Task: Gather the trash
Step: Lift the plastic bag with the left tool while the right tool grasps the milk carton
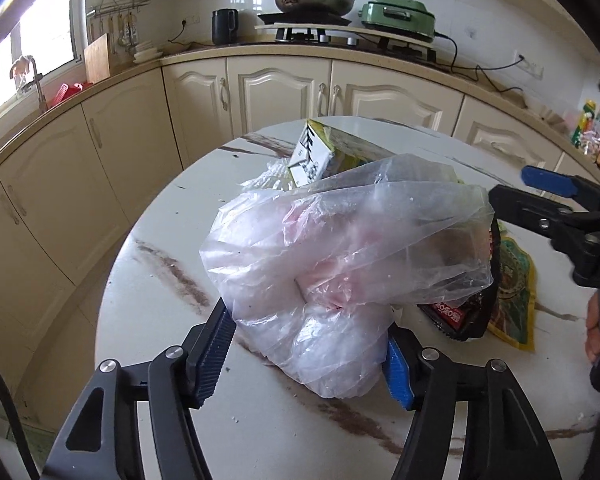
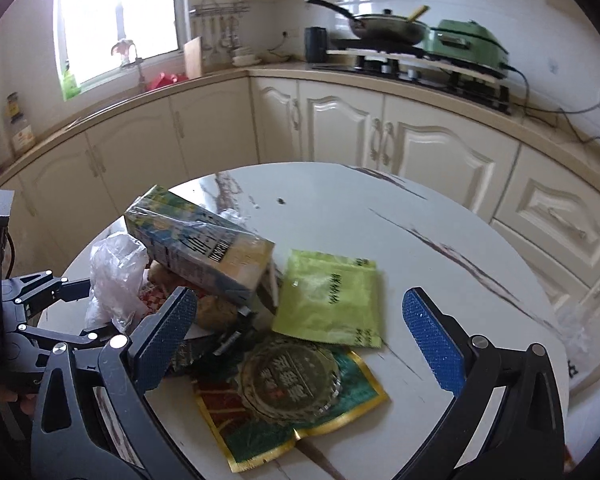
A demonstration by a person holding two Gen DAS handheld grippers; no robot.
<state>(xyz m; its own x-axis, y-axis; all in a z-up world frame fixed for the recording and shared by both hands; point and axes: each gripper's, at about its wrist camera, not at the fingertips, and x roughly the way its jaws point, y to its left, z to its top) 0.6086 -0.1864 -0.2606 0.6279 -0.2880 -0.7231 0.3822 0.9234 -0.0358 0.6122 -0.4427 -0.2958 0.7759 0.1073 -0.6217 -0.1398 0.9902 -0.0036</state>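
While the left gripper (image 1: 310, 354) w/ blue pads is squeezing a crumpled clear plastic bag (image 1: 332, 256), the right gripper (image 2: 300, 342) is gaping wide over a green-gold foil wrapper (image 2: 288, 396) on the white marble table (image 2: 400, 232).

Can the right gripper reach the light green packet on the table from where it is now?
Probably yes. The right gripper has open jaws, and the green packet lies flat just ahead with nothing on top; only the carton is beside it.

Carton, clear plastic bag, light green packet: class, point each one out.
carton (image 2: 204, 258), right wrist view, its long side.
clear plastic bag (image 1: 324, 256), left wrist view, its crumpled middle.
light green packet (image 2: 328, 300), right wrist view, its flat face.
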